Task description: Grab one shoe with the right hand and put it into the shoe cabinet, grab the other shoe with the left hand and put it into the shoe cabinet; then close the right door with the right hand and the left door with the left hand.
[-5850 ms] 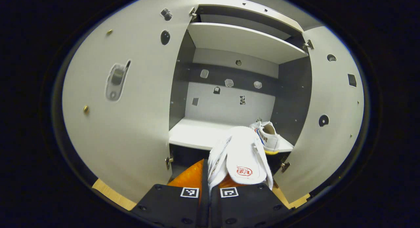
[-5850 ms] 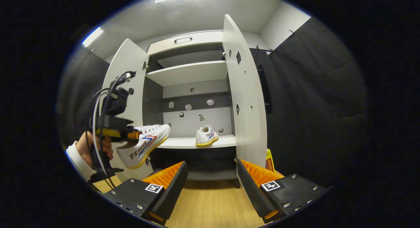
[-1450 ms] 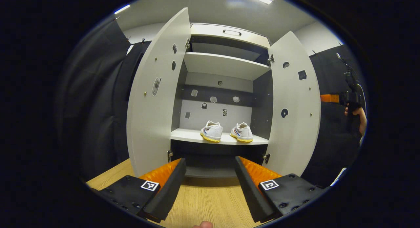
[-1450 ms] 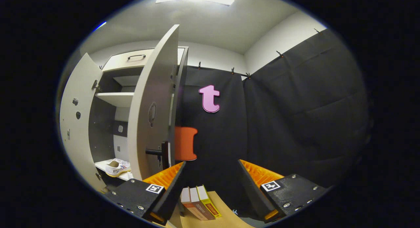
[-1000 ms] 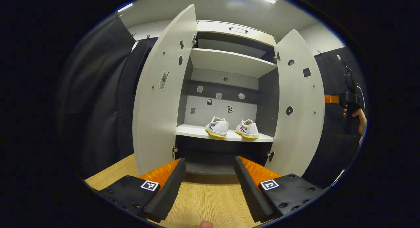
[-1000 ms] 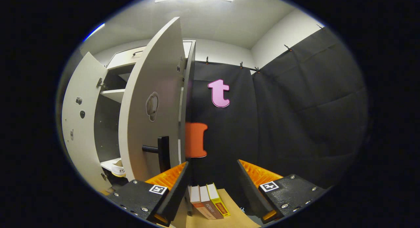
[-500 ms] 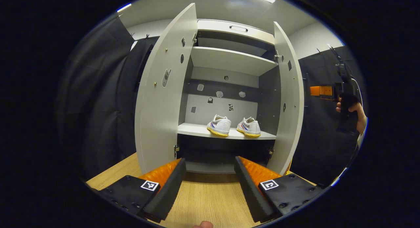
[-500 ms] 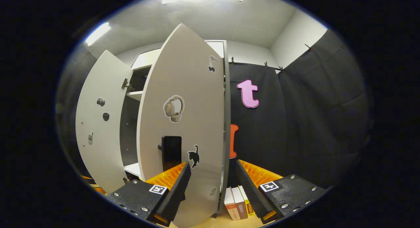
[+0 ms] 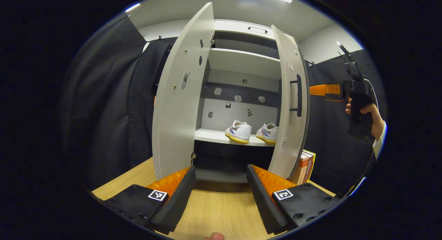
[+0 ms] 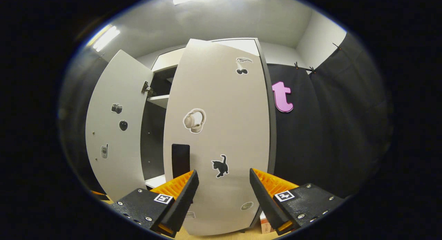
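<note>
In the left gripper view the left door point(image 9: 178, 98) stands at ten o'clock, swung wide, its long axis upright, hinged on the shoe cabinet point(image 9: 241, 65), with its free edge toward the camera. The left gripper point(image 9: 221, 195) hangs back low over the wooden floor point(image 9: 214, 212), fingers spread wide with nothing between them, well apart from that door. At twelve o'clock both shoes point(image 9: 252, 131) sit side by side on the lower shelf point(image 9: 210, 136), heels outward. At one o'clock the right door point(image 9: 288, 105) is about half shut, and at three o'clock a hand point(image 9: 362, 112) carries the other gripper beside it. The right gripper view gives what that view cannot: the right door's point(image 10: 221, 129) outer face straight ahead at twelve o'clock, very near, between the widely parted fingers of the right gripper point(image 10: 222, 198), which hold nothing; whether a fingertip touches the panel cannot be told. Its black handle point(image 10: 180, 160) lies at eleven o'clock. The right hand is plainly the nearer to it, so finishing this door's swing looks to be the step in hand.
</note>
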The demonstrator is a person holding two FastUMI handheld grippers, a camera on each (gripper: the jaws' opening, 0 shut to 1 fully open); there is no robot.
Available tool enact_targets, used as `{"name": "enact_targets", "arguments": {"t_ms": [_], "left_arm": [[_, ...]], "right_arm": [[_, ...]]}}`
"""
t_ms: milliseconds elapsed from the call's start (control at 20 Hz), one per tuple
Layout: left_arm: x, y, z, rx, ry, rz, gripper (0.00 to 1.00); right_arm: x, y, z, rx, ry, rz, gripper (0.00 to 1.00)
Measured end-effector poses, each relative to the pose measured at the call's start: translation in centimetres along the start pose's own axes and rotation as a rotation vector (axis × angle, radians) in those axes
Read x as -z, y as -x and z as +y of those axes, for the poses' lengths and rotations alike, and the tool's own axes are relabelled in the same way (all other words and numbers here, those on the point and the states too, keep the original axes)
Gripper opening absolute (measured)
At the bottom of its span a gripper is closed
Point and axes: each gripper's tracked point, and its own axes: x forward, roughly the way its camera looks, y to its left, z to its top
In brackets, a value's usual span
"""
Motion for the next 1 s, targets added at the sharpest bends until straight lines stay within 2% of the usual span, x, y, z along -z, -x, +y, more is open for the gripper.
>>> {"name": "enact_targets", "arguments": {"t_ms": [350,700,1000], "left_arm": [[-0.4,0.1,0.7,-0.02,-0.008,-0.016,0.96],[-0.8,0.5,2.0,-0.034,-0.021,-0.027,0.96],[-0.7,0.4,1.5,-0.012,-0.019,-0.022,0.96]], "right_arm": [[0.7,-2.3,2.2,-0.024,0.018,0.004,0.91],[1.5,-4.8,3.1,-0.011,-0.045,0.038,0.92],[1.7,-6.4,3.8,0.014,-0.031,0.044,0.92]]}}
